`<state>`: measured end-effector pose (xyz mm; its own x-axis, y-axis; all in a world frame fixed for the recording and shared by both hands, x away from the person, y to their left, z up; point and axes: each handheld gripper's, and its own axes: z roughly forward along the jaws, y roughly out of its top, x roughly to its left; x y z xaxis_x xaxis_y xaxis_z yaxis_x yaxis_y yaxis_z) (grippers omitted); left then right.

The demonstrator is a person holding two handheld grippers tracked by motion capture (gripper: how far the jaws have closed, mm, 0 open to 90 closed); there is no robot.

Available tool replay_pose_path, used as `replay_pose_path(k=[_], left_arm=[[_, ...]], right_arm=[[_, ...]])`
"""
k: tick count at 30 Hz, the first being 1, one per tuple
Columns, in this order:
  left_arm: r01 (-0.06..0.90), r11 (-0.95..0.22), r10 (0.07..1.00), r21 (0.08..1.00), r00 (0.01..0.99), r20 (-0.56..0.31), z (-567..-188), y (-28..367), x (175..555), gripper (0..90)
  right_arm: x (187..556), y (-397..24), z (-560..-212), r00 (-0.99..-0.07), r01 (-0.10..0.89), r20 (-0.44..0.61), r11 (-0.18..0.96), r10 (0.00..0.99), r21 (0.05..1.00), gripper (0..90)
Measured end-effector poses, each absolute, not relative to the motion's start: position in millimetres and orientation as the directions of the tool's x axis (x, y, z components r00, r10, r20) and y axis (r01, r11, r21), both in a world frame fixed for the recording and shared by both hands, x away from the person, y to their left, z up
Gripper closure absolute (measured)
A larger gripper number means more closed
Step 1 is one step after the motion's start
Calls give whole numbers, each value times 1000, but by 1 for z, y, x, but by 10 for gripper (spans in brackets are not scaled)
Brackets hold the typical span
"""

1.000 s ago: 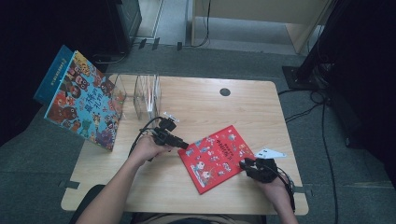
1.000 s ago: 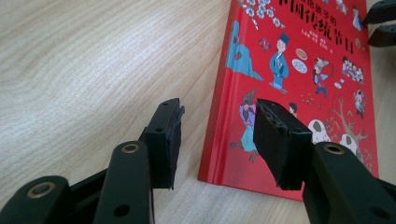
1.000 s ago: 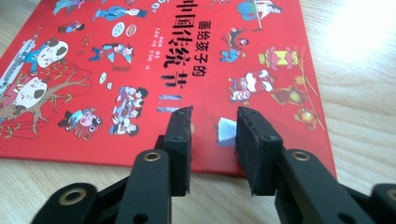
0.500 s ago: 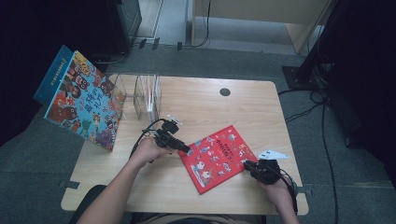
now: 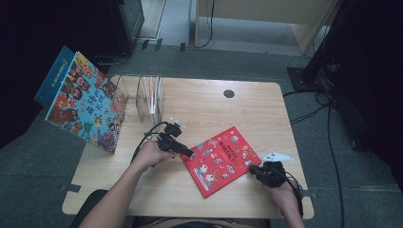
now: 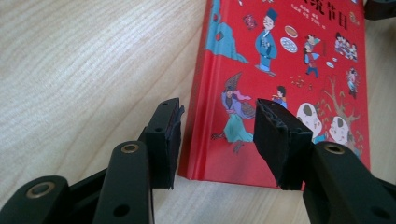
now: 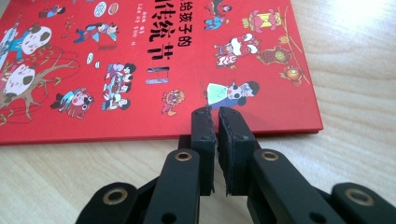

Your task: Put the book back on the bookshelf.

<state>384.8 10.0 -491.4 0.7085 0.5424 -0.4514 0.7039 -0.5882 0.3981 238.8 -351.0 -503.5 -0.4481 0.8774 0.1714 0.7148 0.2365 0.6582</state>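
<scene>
Two hand-held grippers flank our red book point(image 5: 221, 160) lying flat on the table point(image 5: 204, 109): left hand-held gripper point(image 6: 217, 135) half-open astride its corner, right hand-held gripper point(image 7: 217, 122) just closed nearly shut, empty, at its edge; lifting remains.

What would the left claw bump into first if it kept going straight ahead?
Most likely the red book. The left claw sits half open right at the book's corner, one finger beside the spine edge and one over the cover, so it would probably slide onto that corner first.
</scene>
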Motion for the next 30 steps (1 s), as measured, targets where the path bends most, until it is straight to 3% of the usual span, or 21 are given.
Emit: replay_pose_path(k=[30], left_arm=[[773,-482,614,412,634,-470,-488,50,365,475]], right_arm=[[283,-310,-509,-545,654,125,327,829,682,800]])
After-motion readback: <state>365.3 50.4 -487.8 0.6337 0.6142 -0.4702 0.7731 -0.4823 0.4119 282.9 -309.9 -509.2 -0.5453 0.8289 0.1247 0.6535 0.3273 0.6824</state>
